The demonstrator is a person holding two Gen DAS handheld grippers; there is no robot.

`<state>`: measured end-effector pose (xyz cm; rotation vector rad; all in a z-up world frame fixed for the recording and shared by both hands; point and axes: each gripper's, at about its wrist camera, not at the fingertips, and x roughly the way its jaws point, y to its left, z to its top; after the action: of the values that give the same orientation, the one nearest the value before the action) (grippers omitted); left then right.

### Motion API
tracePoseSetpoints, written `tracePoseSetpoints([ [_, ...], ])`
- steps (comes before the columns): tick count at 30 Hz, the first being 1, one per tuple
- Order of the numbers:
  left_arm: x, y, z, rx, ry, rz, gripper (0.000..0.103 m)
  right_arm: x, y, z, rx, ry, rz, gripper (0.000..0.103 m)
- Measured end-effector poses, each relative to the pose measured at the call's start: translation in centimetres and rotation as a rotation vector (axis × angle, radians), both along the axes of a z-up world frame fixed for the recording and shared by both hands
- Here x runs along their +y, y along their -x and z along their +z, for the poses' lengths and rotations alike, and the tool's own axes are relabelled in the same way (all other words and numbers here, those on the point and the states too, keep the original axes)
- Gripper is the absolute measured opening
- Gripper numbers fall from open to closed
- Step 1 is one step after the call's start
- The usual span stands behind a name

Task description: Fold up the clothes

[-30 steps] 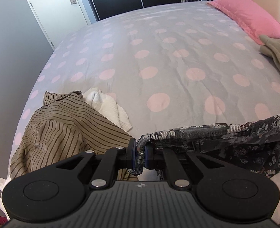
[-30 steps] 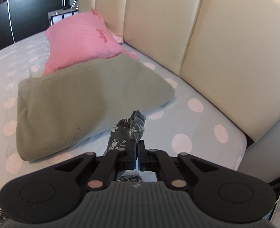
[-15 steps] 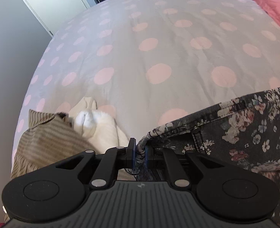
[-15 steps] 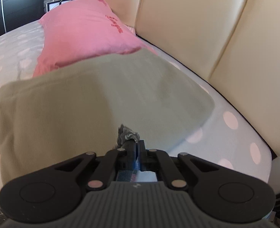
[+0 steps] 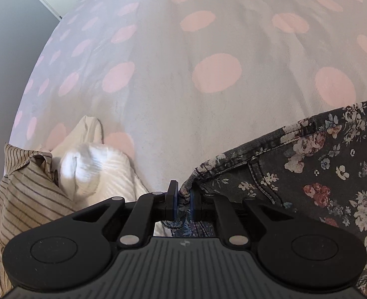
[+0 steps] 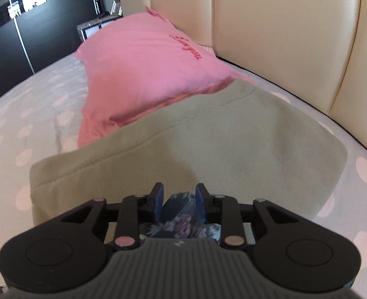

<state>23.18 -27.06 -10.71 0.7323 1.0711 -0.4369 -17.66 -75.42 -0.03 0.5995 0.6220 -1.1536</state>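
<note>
Left hand-held gripper (image 5: 182, 200) is clamped on the floral garment (image 5: 320, 164) hem; right hand-held gripper (image 6: 179, 200) stands apart around its fabric. Olive garment (image 6: 208, 149) lies folded mid-frame; striped shirt (image 5: 26, 199) and white garment (image 5: 96, 169) sit crumpled lower left, unfolded.

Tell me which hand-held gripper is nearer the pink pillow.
Right. The right hand-held gripper faces the pink pillow just beyond the folded olive garment. The left hand-held gripper sits by the striped shirt; only a pink sliver shows far off.
</note>
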Motion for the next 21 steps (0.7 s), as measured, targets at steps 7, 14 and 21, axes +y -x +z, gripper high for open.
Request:
tracePoseSetpoints([
  [7, -0.7, 0.6, 0.3, -0.015, -0.014, 0.019, 0.009, -0.3, 6.7, -0.8, -0.060, -0.003, -0.116, 0.040],
  [14, -0.3, 1.7, 2.3, -0.052, -0.006, 0.001, 0.029, 0.3, 9.5, -5.9, -0.165, -0.184, -0.137, 0.040],
  [21, 1.9, 3.5, 4.9, -0.107, -0.018, 0.014, 0.043, 1.4, 8.5, -4.2, -0.083, -0.052, -0.101, 0.017],
])
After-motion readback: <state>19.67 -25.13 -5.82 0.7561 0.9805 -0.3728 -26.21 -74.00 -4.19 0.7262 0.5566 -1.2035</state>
